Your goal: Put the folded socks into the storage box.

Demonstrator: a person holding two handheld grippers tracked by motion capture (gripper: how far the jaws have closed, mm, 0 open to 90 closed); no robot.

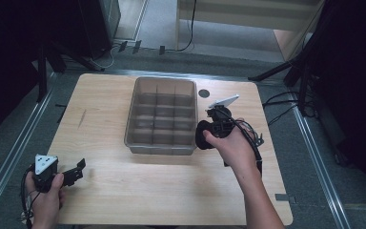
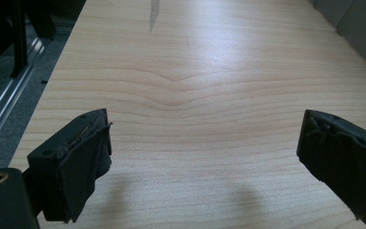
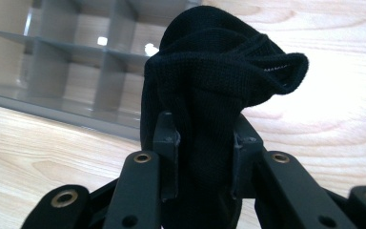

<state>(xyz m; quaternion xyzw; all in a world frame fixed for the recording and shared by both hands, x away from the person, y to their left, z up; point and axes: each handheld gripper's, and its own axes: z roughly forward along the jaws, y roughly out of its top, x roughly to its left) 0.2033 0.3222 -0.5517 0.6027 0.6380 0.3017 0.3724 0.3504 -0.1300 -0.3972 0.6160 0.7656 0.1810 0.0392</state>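
Your right claw is clamped on a black knit cloth, which bunches up above the jaws. In the high view that claw sits just off the grey divided bin, at its 4 o'clock corner, with the cloth beside the bin's wall, outside the compartments. Your left claw is spread wide with nothing between its jaws, over bare tabletop. It rests at the tabletop's 8 o'clock edge, well apart from the bin.

Dim room with black edges, glare on the table, soft shadows, slight blur throughout.
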